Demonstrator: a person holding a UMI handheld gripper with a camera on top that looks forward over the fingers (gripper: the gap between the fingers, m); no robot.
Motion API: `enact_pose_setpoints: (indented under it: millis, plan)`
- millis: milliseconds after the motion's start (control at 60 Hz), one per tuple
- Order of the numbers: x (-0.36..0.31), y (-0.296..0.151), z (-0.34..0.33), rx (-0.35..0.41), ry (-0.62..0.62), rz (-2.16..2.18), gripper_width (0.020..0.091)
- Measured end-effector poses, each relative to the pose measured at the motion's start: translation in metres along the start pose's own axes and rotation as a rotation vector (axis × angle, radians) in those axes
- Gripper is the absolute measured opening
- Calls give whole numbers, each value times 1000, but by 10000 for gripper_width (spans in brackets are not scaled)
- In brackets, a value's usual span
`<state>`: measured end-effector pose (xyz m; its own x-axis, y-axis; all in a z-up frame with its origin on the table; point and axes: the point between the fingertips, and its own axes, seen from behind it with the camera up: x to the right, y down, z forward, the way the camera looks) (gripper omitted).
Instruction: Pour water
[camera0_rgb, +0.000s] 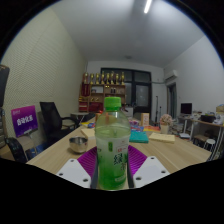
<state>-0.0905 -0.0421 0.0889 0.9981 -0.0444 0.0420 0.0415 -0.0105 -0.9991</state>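
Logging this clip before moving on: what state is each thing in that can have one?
Bottle: upright, green cap on, clear with a green label, between the fingers.
Gripper: both purple pads against the bottle's sides, shut on it.
Small bowl: upright on the wooden table, left of the bottle; contents cannot be told.

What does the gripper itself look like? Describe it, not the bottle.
The gripper shows two fingers, each with a magenta pad on its inner face and pale, whitish outer parts toward the base. No cables, markings, sleeve or hand are visible.
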Motion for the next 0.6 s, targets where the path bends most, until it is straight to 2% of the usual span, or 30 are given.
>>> enact_pose_setpoints:
  millis: [17, 33, 83, 100, 217, 317, 417, 433, 533, 550, 567, 600]
  plan:
    - [-1, 0, 1, -2, -8, -4, 431]
    - [-3, 0, 1, -5, -15, -11, 401]
    - [-3, -4, 4, -5, -29, -62, 401]
    - [0, -10, 7, 0, -30, -89, 376]
    - [11, -58, 34, 57, -10, -356, 372]
    - [16, -103, 69, 89, 2, -754, 372]
    - [9, -111, 109, 117, 13, -1250, 374]
    - [13, -132, 114, 122, 1, -1338, 375]
    - [5, -132, 132, 141, -13, -1754, 374]
    - [1, -106, 137, 136, -12, -1800, 374]
    - [0, -125, 140, 140, -16, -1865, 371]
    - [-2, -123, 142, 145, -20, -1970, 379]
